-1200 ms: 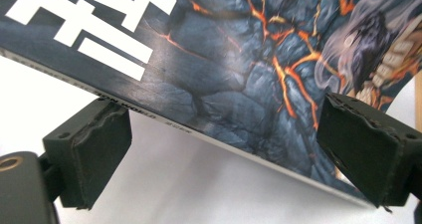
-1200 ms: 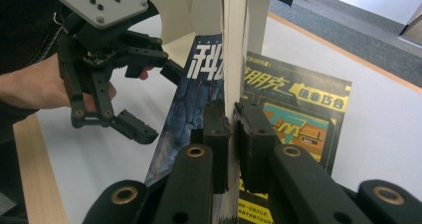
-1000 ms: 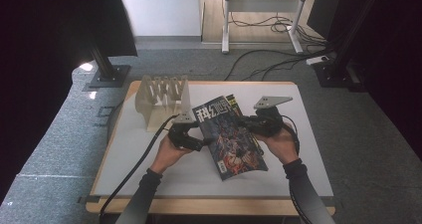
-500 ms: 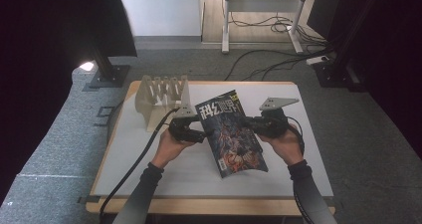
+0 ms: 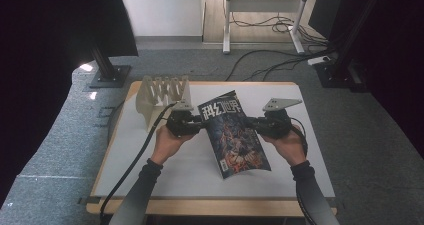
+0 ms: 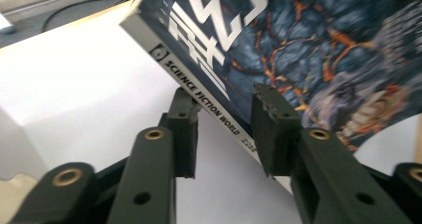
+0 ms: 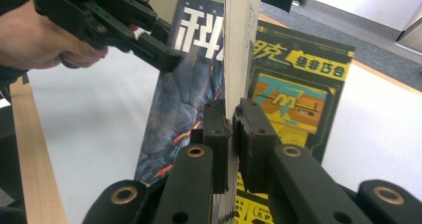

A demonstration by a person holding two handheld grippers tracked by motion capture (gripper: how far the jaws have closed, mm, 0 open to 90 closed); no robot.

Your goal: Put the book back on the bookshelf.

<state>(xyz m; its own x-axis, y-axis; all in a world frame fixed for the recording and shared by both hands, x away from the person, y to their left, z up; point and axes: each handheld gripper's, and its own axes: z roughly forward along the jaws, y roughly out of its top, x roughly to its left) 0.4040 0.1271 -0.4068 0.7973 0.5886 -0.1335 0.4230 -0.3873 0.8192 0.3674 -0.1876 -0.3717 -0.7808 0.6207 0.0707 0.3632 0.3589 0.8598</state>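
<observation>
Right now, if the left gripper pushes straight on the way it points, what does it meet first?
The magazine: its spine already sits between the left gripper jaws, which straddle it with gaps showing. Beyond it, probably the right gripper, though depth is unclear.

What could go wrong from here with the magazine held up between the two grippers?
The left gripper straddles the magazine at its spine with a visible gap at the jaws, so that side may slip. The right gripper pinches only the page edges, which could bend or tear. The slotted rack stands close behind; a swing could knock it.
</observation>
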